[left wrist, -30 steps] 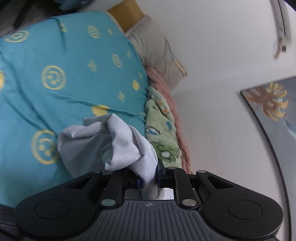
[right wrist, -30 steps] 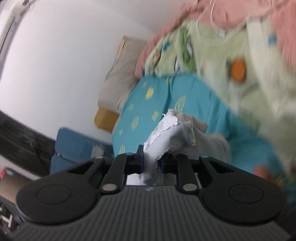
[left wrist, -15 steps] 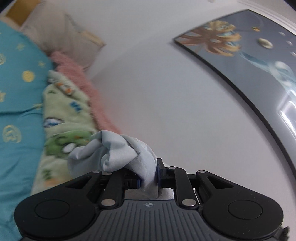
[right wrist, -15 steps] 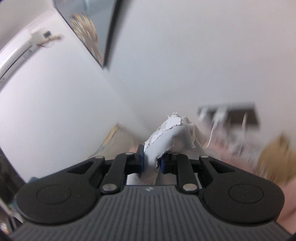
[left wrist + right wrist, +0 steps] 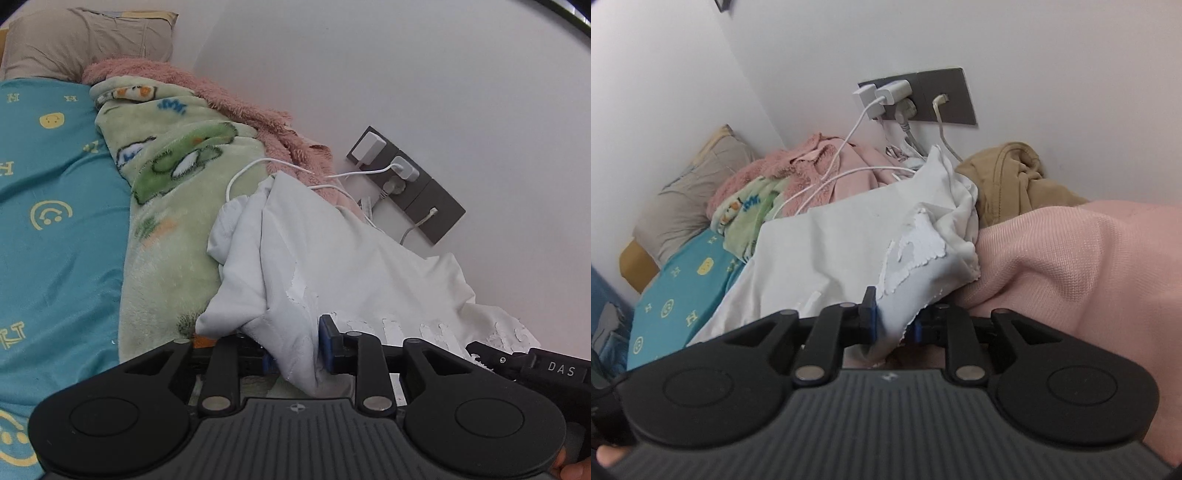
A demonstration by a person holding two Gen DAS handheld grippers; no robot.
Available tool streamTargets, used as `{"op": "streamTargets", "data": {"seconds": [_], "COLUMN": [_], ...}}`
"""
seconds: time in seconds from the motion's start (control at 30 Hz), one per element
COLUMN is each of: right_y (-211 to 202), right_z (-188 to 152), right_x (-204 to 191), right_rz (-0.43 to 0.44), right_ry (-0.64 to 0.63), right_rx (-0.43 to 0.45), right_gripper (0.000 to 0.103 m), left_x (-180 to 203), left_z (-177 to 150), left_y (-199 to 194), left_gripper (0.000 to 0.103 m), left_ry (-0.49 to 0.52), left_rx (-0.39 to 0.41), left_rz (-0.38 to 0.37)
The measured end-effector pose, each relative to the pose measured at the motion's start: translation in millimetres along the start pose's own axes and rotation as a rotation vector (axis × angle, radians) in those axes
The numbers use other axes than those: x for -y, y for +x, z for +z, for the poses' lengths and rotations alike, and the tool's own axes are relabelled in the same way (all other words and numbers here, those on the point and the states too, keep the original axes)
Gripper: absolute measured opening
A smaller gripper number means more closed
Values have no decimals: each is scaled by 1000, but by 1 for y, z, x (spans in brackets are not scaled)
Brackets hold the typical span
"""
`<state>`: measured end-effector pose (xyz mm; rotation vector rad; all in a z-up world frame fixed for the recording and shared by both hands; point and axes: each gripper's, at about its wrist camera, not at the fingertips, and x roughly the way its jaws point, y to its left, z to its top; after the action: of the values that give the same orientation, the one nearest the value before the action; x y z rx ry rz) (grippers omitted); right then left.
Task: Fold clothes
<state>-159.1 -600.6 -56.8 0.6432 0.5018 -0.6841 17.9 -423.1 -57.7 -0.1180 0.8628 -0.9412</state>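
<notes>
White cotton, a shirt (image 5: 325, 258) draped over the piled blankets (image 5: 170, 206) by the wall, is bunching in both clamped grippers, left gripper (image 5: 293, 350) and right gripper (image 5: 892, 321), so I am judging it best to pull the corners apart evenly, clear of the charger cables (image 5: 827, 177).

left hand-held gripper (image 5: 295, 350) clamped on fabric, right hand-held gripper (image 5: 893, 324) likewise

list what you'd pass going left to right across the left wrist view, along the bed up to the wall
teal smiley sheet → green cartoon blanket → white garment held in the left gripper → grey wall outlet panel
</notes>
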Motion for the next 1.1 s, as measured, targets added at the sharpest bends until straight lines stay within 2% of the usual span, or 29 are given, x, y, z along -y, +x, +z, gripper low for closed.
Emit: {"op": "streamTargets", "data": {"seconds": [0.07,0.1,0.13,0.17,0.2,0.23,0.4,0.63,0.73,0.87,1.1], "right_y": [-7,-13,-19,-23,-30,-40,-100,-180,-214,-256,-312], "right_z": [4,5,5,8,8,7,-1,-28,-44,-66,-101], "right_x": [0,-2,-4,-8,-11,-15,-38,-65,-71,-73,-79], "right_rz": [-12,-20,-28,-29,-24,-16,1,76,80,93,123], "right_ry": [20,21,22,5,-19,-44,-152,-234,-269,-283,-332], "right_rx": [-15,-16,-18,-11,0,22,102,177,236,291,373], "right_gripper": [24,28,37,47,74,94,95,95,95,95,95], "left_x": [7,11,14,17,20,23,47,85,96,107,118], "left_z": [3,4,6,7,9,10,4,-34,-56,-85,-127], "left_y": [-17,-28,-39,-49,-60,-71,-140,-236,-275,-325,-384], "left_gripper": [56,72,88,92,96,100,103,103,103,103,103], "left_ry": [27,38,57,79,101,120,180,293,301,304,311], "left_rx": [1,14,39,70,100,118,185,302,339,427,517], "left_rz": [39,55,75,97,119,128,136,157,176,188,182]}}
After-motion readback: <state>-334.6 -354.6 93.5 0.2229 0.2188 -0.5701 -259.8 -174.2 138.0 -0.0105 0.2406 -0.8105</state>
